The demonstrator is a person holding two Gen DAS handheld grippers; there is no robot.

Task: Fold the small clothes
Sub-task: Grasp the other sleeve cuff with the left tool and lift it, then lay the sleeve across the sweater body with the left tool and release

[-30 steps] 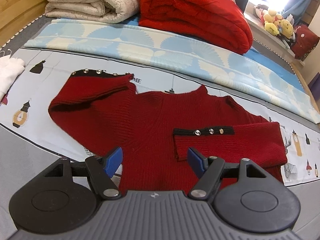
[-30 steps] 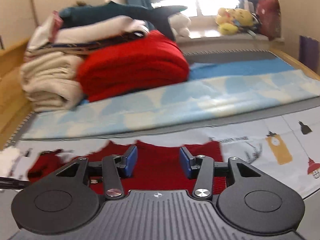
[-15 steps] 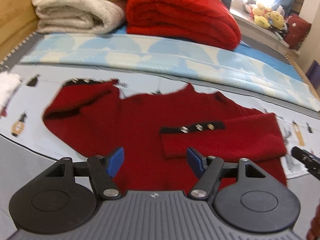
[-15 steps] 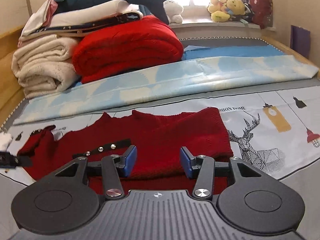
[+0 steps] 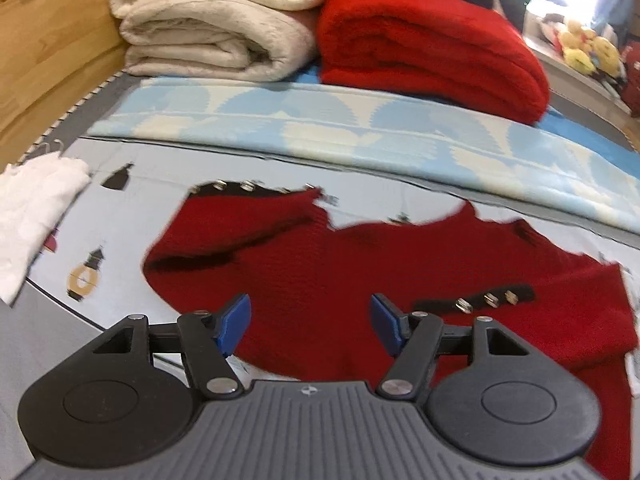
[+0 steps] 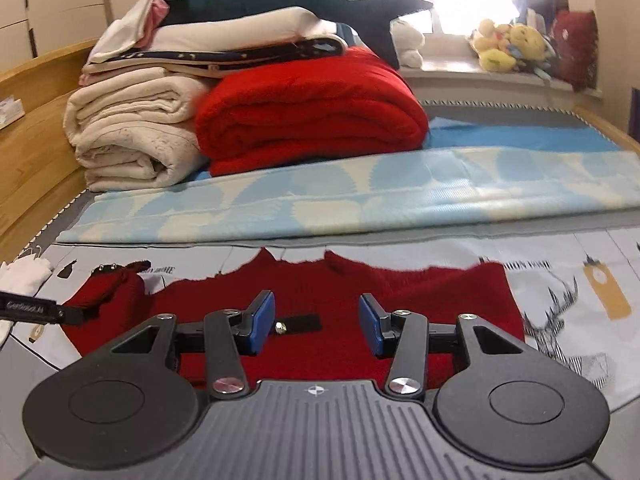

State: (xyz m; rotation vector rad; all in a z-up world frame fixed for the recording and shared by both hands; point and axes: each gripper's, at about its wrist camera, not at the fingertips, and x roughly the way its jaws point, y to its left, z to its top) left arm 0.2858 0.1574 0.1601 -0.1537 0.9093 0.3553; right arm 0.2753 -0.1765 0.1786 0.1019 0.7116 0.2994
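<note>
Red knit sweater [image 5: 360, 272] lies flat on the printed bedsheet [image 5: 132, 216], one black-cuffed sleeve folded across; left tool [image 5: 311, 322] and right tool [image 6: 317, 326] hover low over its hem, both spread wide, gripping nothing.

Red blanket [image 6: 308, 116] beside cream blanket [image 6: 132, 132]; shark plush [image 6: 304, 0] atop; blue mat [image 6: 360, 196]; plush toys [image 6: 508, 46] on sill.
</note>
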